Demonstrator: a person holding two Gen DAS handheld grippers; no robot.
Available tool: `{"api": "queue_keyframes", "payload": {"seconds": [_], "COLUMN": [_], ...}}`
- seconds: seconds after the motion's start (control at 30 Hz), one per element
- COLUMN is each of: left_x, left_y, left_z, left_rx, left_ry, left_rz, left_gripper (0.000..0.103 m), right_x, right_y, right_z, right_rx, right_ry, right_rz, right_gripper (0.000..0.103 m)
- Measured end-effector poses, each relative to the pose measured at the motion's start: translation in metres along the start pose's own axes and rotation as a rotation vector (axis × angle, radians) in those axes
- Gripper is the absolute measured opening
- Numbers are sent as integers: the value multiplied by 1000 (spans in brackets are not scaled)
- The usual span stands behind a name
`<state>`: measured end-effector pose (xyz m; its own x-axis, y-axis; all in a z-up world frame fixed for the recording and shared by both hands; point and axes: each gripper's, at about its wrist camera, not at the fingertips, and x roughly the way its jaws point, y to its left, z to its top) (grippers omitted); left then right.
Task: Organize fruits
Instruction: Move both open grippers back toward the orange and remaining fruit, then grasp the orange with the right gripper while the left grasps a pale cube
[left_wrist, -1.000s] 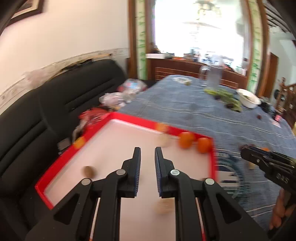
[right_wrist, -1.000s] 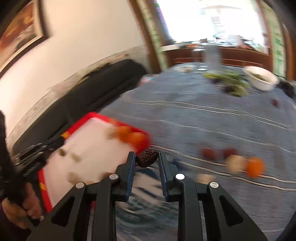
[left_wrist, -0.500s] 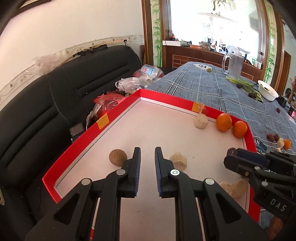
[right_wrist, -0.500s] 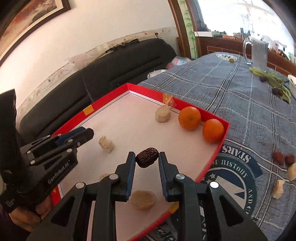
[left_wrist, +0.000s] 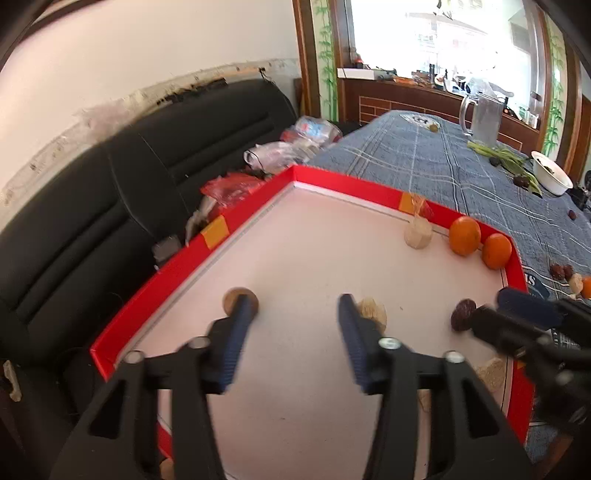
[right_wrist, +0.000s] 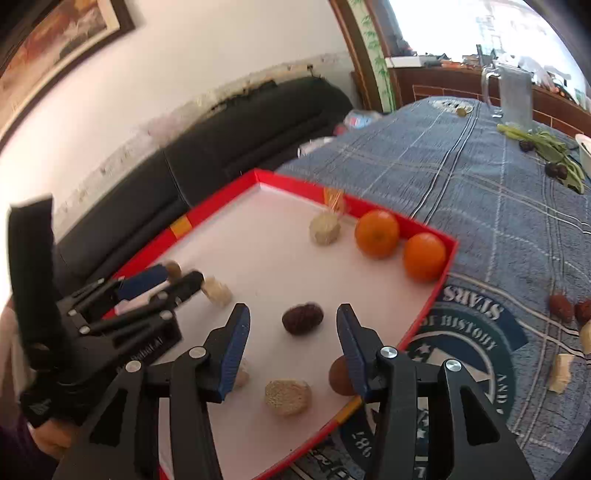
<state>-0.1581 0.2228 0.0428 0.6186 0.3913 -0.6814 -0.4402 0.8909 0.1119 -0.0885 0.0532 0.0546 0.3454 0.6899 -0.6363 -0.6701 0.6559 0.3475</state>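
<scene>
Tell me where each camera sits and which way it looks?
Left wrist: on the left gripper, looking along its open fingers over the red tray; the right gripper pokes in.
Right wrist: on the right gripper, open over a dark date; the left gripper shows.
Both share tray, date and two oranges.

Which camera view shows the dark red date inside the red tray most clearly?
The right wrist view: the date lies whole and sharp on the red tray, between the open jaws of the right gripper. In the left wrist view the date sits far right, partly hidden by that gripper.
</scene>
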Motion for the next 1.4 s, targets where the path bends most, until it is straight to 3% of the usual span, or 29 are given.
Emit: {"api": "queue_keyframes", "payload": {"seconds": [0.13, 0.27, 0.47, 0.63, 0.77, 0.87, 1.0, 1.1, 1.4], "left_x": [-15, -31, -52, -61, -55, -50, -40, -33, -27], "left_y": [-9, -31, -101, -168, -204, -220, -233, -239, -246], "left_z": [6, 12, 14, 9, 7, 6, 4, 2, -3], "left_rx": [18, 58, 207, 345, 403, 405, 394, 394, 395], "left_ry": [-36, -71, -102, -105, -87, -56, -22, 1, 43], "left_rz": [0, -32, -134, -211, -237, -269, -308, -323, -402], "left_gripper": [63, 71, 78, 79, 79, 79, 79, 72, 72], "right_x": [-32, -75, -122, -128, -123, -120, -117, -110, -96], "right_y": [-19, -58, -141, -187, -189, -193, -195, -198, -194], "right_z": [7, 12, 7, -10, -13, -14, -17, -19, -23], "right_rx": [21, 37, 143, 260, 219, 215, 214, 221, 206], "right_ry": [-61, -131, -154, -142, -75, -47, -22, 18, 62], "right_rz": [-27, -123, -244, -234, -336, -327, -343, -346, -358], "right_gripper": [55, 57, 59, 59, 59, 51, 49, 48, 45]}}
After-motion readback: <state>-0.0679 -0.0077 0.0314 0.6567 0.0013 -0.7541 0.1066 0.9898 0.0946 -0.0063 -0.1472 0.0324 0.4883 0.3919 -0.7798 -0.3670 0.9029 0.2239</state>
